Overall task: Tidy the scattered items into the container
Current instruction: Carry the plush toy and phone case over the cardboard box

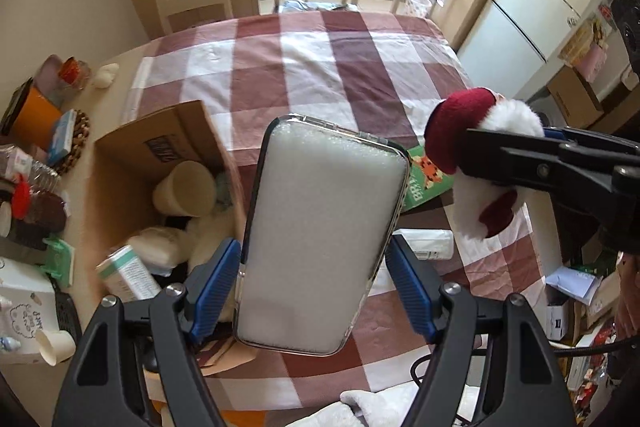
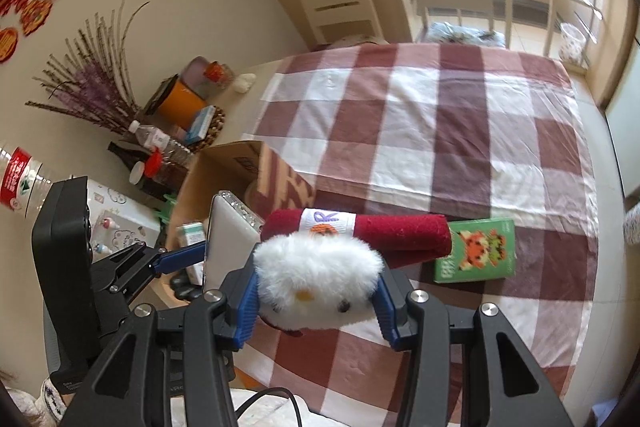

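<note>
Both grippers loaded above the checked table

Left gripper (image 1: 316, 287) is clenched on a clear case filled with white foam (image 1: 324, 235), held upright just right of the open cardboard box (image 1: 156, 147). Right gripper (image 2: 316, 303) is clamped on a white and red plush toy (image 2: 320, 275), near the green box (image 2: 476, 251) lying on the checked cloth (image 2: 440, 131)
</note>
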